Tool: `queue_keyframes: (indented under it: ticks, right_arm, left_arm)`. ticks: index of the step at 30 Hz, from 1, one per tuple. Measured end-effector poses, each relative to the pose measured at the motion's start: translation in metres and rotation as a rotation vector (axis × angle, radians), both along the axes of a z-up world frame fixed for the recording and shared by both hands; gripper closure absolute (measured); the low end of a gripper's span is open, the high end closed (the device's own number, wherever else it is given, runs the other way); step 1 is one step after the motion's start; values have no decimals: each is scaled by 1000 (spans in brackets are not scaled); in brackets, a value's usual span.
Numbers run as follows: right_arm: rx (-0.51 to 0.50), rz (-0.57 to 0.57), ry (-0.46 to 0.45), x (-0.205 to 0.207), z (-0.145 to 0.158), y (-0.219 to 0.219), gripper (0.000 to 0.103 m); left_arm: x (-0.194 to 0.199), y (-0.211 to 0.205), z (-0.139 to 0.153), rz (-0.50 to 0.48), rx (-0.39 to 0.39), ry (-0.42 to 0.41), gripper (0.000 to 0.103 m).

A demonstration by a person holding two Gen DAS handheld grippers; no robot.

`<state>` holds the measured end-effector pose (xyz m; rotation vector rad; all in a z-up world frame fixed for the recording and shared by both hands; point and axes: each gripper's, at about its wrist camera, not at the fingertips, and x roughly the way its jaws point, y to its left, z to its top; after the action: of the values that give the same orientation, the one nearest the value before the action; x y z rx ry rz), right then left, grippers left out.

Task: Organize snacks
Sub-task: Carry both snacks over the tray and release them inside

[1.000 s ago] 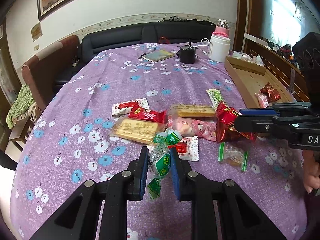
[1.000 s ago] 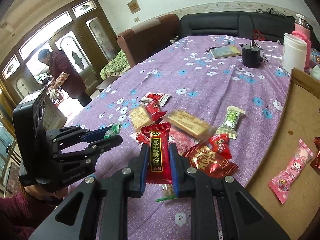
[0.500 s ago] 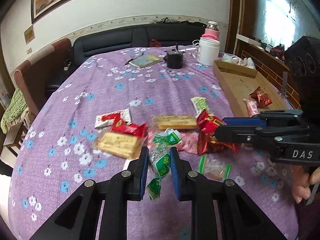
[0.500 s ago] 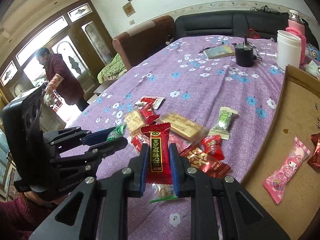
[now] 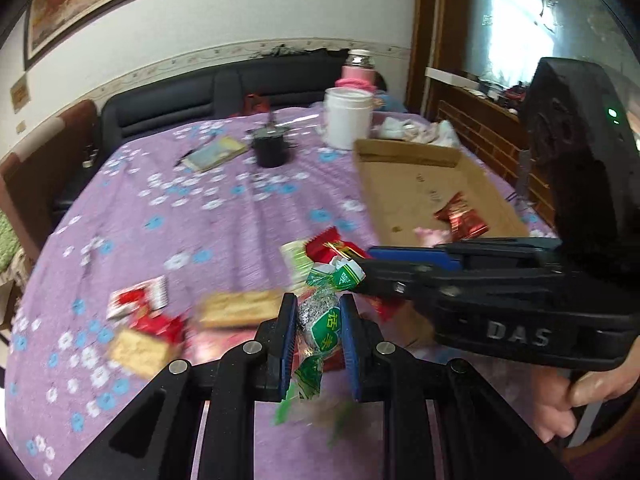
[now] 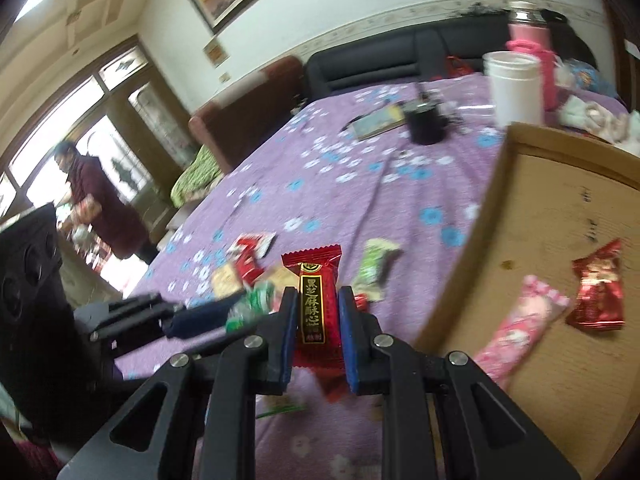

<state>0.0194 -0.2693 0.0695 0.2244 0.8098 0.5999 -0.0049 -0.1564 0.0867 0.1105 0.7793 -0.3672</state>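
My left gripper (image 5: 318,312) is shut on a green and silver twist-wrapped candy (image 5: 322,326), held above the purple flowered tablecloth (image 5: 200,216). My right gripper (image 6: 318,304) is shut on a red snack packet with gold lettering (image 6: 316,300). In the left wrist view the right gripper (image 5: 366,266) crosses from the right, just ahead of the green candy. A flat cardboard tray (image 5: 420,184) on the right holds a red packet (image 5: 460,218) and a pink packet (image 6: 516,324). Several loose snacks (image 5: 236,308) lie blurred on the cloth below both grippers.
A white jar (image 5: 348,118), a pink flask (image 5: 360,74), a black cup (image 5: 272,148) and a booklet (image 5: 216,152) stand at the table's far end. A dark sofa (image 5: 224,88) runs behind it. A person (image 6: 100,200) stands by the doorway at left.
Both grippers have swung right toward the cardboard tray while keeping their snacks. The loose snacks have slid left and down in both views, and the tray looms larger.
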Motion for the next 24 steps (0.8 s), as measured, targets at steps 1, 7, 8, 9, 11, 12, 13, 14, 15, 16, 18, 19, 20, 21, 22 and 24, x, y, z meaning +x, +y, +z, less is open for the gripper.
queue_keyframes:
  ticks: [1,7,8,9,11,12,13,14,15,16,18,19,20,21,22,24]
  right_arm:
    - [8,-30,4,3,1,-9,84]
    - [36,-181,36,19,0,-60,84]
    - [37,-205,44,21,-2,-67,84]
    - [31,-235,53,24,-3,-74,84]
    - [21,-279,74,28,-7,-86,84]
    - [17,-297,85,29,-9,-90,84]
    - [6,-318,96,31,-11,-94,84]
    - [-18,-349,108,33,-14,-98,84]
    - [-31,-368,113,34,-17,-100,84]
    - [-40,-384,122,35,-20,-102,84]
    - [-52,-411,137,36,-23,-106,84]
    - [-58,-420,140,37,-25,-108,84]
    - [-64,-432,143,38,-26,-109,84]
    - [-69,-438,146,38,-27,-110,84]
    - [-71,-440,147,38,-28,-111,84]
    - [-78,-450,155,39,-31,-113,84]
  left_arm:
    - [3,-9,0,-13,-4,6,82]
    - [12,-56,-3,-90,-33,40,82]
    - [14,-66,-5,-105,-42,51,82]
    - [15,-74,-7,-116,-47,59,82]
    - [17,-88,-11,-140,-49,68,82]
    - [16,-95,-14,-151,-48,73,82]
    - [16,-101,-17,-165,-49,80,82]
    - [16,-105,-21,-173,-49,86,82]
    - [16,-109,-24,-179,-50,89,82]
    - [16,-113,-27,-188,-57,87,82]
    - [15,-118,-33,-206,-68,88,82]
    - [15,-121,-35,-217,-71,91,83]
    - [14,-123,-38,-229,-74,94,83]
    - [13,-125,-39,-237,-76,96,83]
    - [13,-126,-42,-246,-77,98,83]
    - [12,-128,-45,-259,-78,105,83]
